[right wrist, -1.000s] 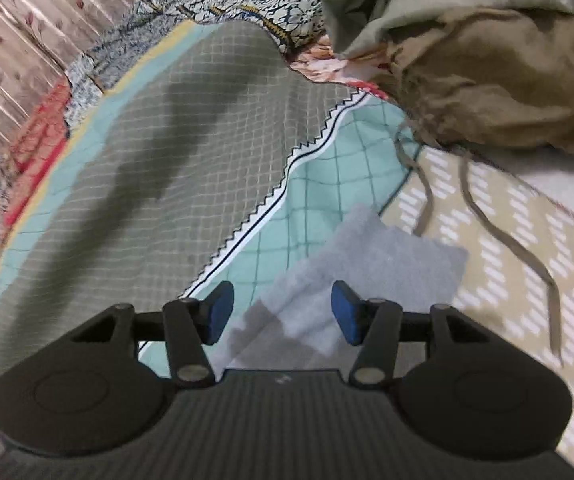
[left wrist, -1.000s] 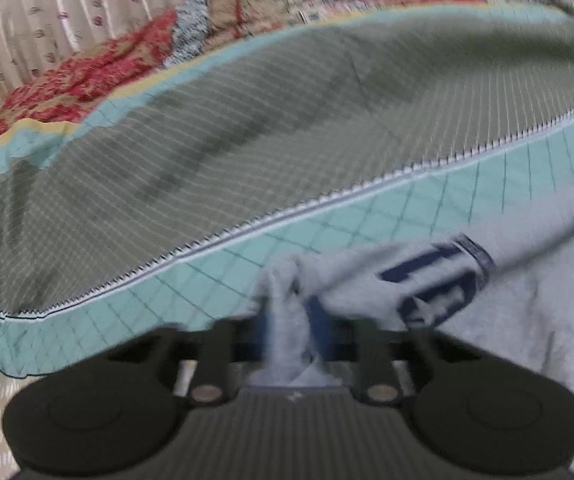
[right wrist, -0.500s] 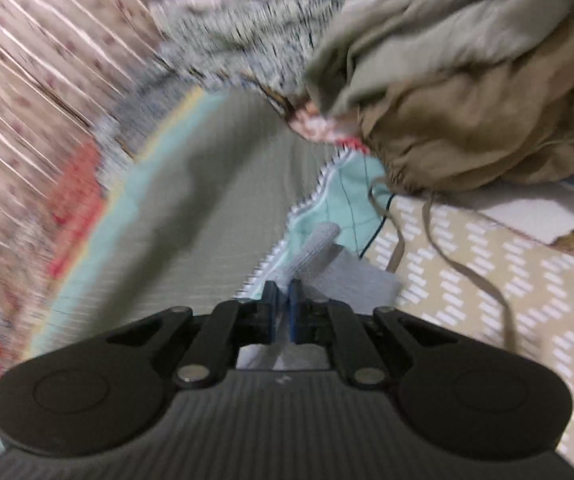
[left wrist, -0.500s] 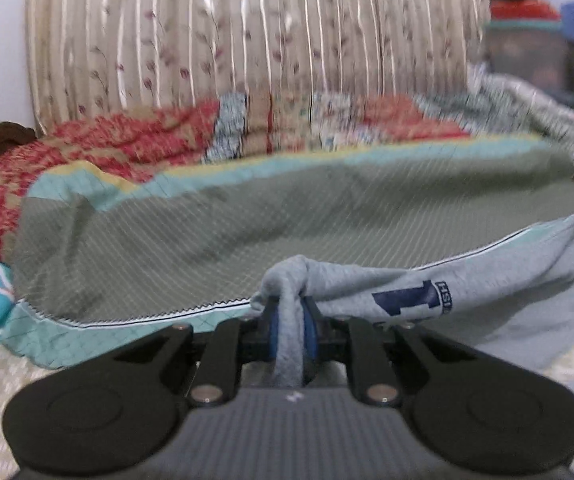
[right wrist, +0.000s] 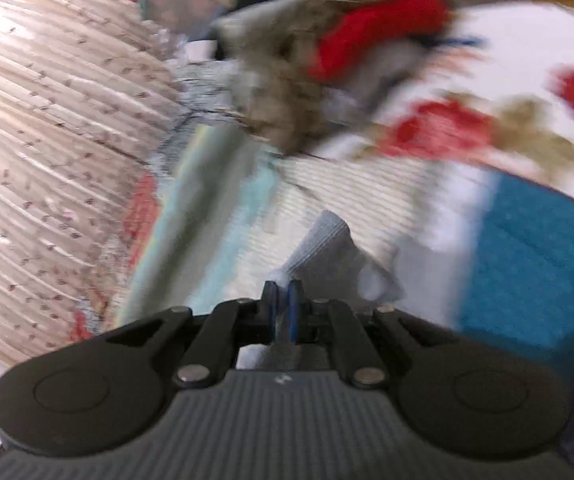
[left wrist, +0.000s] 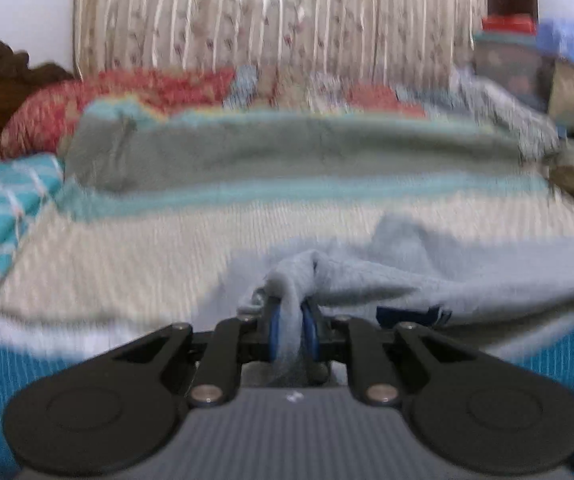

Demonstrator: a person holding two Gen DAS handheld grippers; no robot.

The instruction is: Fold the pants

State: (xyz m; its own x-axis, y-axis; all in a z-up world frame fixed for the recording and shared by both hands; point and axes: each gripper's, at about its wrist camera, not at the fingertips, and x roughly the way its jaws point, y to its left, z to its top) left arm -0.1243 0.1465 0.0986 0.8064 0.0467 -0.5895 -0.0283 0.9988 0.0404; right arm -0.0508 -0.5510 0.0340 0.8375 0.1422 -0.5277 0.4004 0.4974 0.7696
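Note:
The light grey pants (left wrist: 427, 264) with a dark blue print hang stretched to the right above the bed in the left wrist view. My left gripper (left wrist: 291, 322) is shut on a bunched fold of the pants. In the right wrist view my right gripper (right wrist: 282, 304) is shut on another edge of the grey pants (right wrist: 327, 248), which stick up past the blue pads. Both views are blurred by motion.
The bed has a beige patterned sheet (left wrist: 147, 256), a grey-green and teal quilt (left wrist: 287, 152), and a teal cover (right wrist: 527, 268). A heap of brown, red and white clothes (right wrist: 327, 60) lies at the far right. A striped curtain (left wrist: 267, 20) hangs behind.
My right gripper closed on the pants edge. Both grippers have lifted and pulled the pants back off the quilt toward the near side of the bed.

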